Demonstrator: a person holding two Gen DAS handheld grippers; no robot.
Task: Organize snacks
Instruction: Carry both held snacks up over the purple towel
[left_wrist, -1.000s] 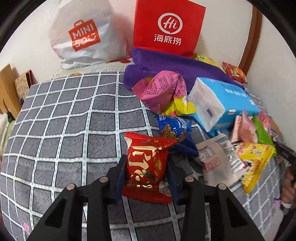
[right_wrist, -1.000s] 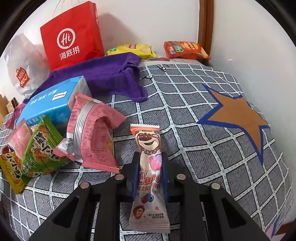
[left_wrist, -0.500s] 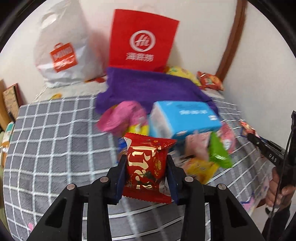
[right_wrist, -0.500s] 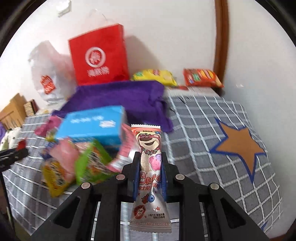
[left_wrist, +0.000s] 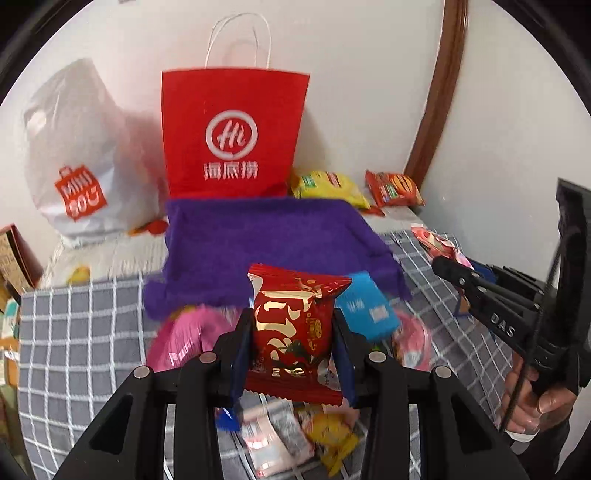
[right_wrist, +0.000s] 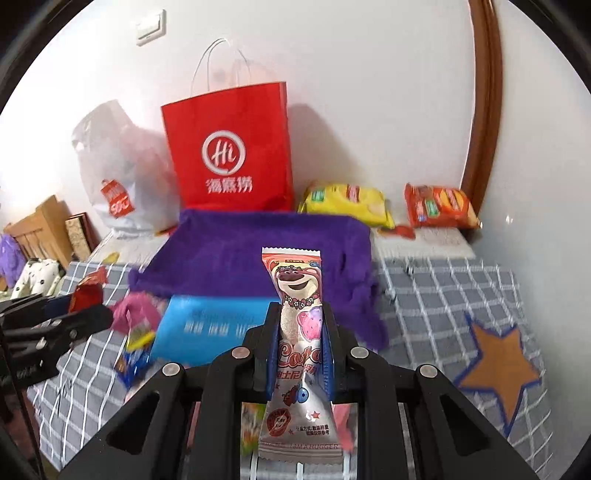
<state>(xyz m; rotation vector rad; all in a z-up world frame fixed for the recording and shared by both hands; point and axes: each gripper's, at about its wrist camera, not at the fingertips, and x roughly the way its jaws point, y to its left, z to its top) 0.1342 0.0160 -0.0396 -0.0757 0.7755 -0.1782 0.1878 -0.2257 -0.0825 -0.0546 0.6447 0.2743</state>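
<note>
My left gripper (left_wrist: 293, 328) is shut on a red and gold snack packet (left_wrist: 291, 325) and holds it up above the pile of snacks (left_wrist: 295, 439) on the grey checked cloth (left_wrist: 74, 332). My right gripper (right_wrist: 300, 332) is shut on a long pink bear snack packet (right_wrist: 297, 332), also lifted. Each gripper shows in the other's view, the right one (left_wrist: 443, 264) at the right edge, the left one (right_wrist: 92, 306) at the left edge. A red paper bag (left_wrist: 232, 136) stands open at the back wall behind a purple towel (left_wrist: 273, 240).
A white plastic bag (left_wrist: 81, 158) stands left of the red bag. A yellow packet (right_wrist: 347, 203) and an orange packet (right_wrist: 439, 206) lie by the wall at the back right. A blue tissue pack (right_wrist: 210, 328) lies in the pile. A wooden frame (right_wrist: 484, 110) rises on the right.
Both grippers have risen from the cloth with their packets and now face the red bag and the wall. The snack pile has dropped low in both views.
</note>
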